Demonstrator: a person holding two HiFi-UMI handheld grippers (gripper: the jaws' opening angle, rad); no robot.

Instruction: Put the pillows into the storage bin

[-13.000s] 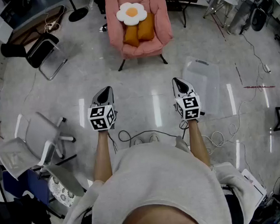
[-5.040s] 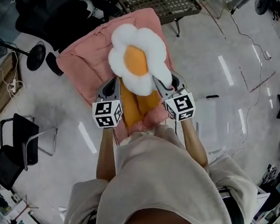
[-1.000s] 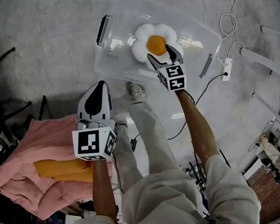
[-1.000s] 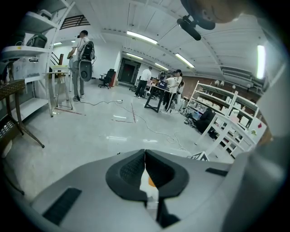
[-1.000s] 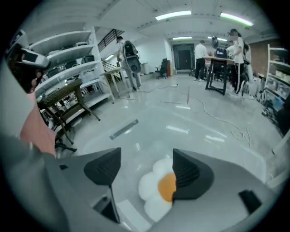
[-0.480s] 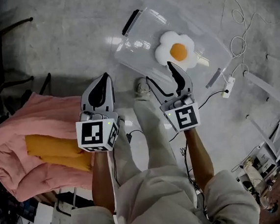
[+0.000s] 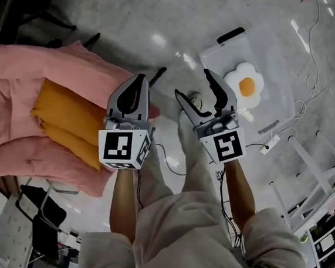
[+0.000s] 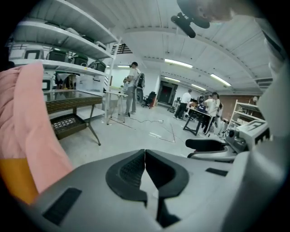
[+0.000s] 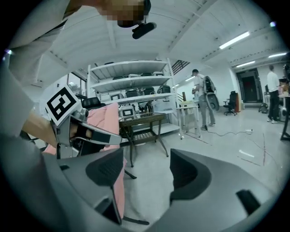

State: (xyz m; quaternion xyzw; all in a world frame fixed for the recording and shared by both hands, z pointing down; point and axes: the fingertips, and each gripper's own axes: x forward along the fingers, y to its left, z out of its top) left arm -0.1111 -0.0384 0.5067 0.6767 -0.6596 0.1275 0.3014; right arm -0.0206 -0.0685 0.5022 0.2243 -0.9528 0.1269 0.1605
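A: How is the left claw [image 7: 140,80] sitting?
B: Pressing together, empty, hovering near the orange rectangular fabric pillows [image 7: 66,119] lying on the pink padded chair [image 7: 7,63].
A: And the right claw [image 7: 193,84]?
B: Standing spread after just narrowing slightly, gripping nothing. The white flower-shaped pillow with orange centre [image 7: 245,87] is lying inside the clear plastic storage bin [image 7: 222,57].

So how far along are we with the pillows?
Done: the flower pillow lies in the bin. In hand: nothing; left gripper shut, right gripper open and empty, its jaws just closed slightly. Still to do: the orange pillows on the pink chair.
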